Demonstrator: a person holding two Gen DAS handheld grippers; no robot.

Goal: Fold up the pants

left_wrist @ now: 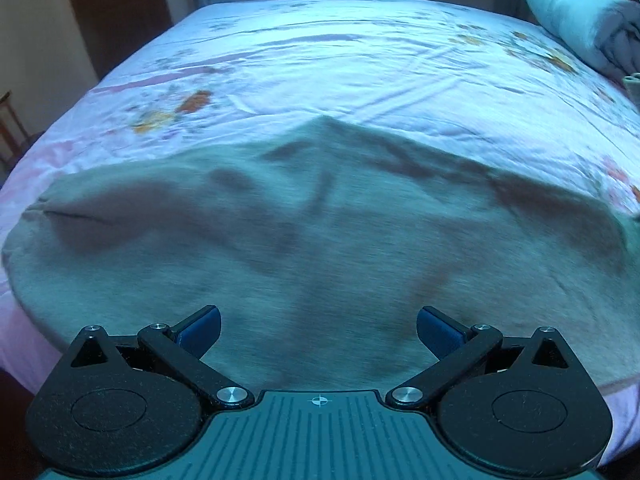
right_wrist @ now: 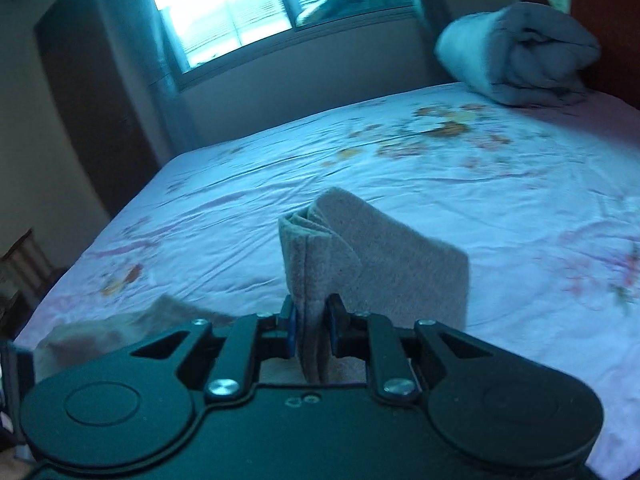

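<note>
Left wrist view: left gripper (left_wrist: pixel 319 330) low at 6 o'clock, jaws spread wide, blue pads (left_wrist: pixel 202 330) well apart with nothing between them. Directly beyond, grey-beige pants (left_wrist: pixel 312 240) spread across the near half of the bed, blurred, wrinkled, a peak in the far edge near centre, a dark seam or opening at 9 o'clock. Under and behind, floral bedsheet (left_wrist: pixel 320 64) in pale pink and white, creased, orange flower prints at 10 and at 2 o'clock. Rolled grey-white blanket (left_wrist: pixel 580 20) at 1 to 2 o'clock on the far corner of the bed. Dark wooden door (left_wrist: pixel 120 12) at 11 o'clock, wooden chair (left_wrist: pixel 10 128) partly visible at 9 o'clock by the bed's side. Nothing in the way between the open jaws and the cloth.

Right wrist view: right gripper (right_wrist: pixel 312 330) at 6 o'clock, clamped tight on a folded edge of the pants (right_wrist: pixel 372 256), several layers pinched between the pads and standing up above the sheet (right_wrist: pixel 440 192). More of the fabric trailing, blurred, at 8 o'clock. Raised cloth blocking the middle of the bed behind it. Blanket roll (right_wrist: pixel 516 52) at 1 o'clock, bright window (right_wrist: pixel 240 4) at 11 to 12 o'clock, dark door (right_wrist: pixel 92 92) at 10 o'clock.
</note>
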